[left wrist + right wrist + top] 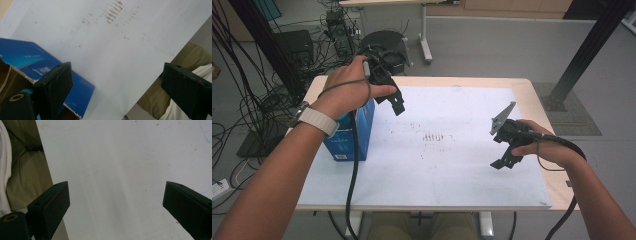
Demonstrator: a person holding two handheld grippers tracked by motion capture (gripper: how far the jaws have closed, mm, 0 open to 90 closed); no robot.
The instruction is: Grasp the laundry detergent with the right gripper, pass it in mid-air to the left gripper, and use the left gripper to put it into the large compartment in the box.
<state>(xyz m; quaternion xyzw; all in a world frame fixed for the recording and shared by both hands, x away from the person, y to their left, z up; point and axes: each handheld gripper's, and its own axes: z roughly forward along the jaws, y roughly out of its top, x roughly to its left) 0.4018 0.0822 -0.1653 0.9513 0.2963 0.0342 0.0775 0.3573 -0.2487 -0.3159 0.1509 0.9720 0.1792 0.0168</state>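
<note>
High view: the left gripper (397, 104) hangs raised at upper left, just above and beside the open blue box (348, 137) at the surface's (437, 170) left edge, probably staged to reach inside; the right gripper (508, 159) hovers at right, well apart. Left gripper view: fingers (53, 86) spread wide, empty; box at lower left, flaps open, contents not discernible. Right gripper view: fingers (50, 205) spread over bare surface.

Lab or test room: cable tangle (242, 100) on floor far left, black rig frame (589, 47), electronics boxes (337, 25), bare grey floor (492, 50).
</note>
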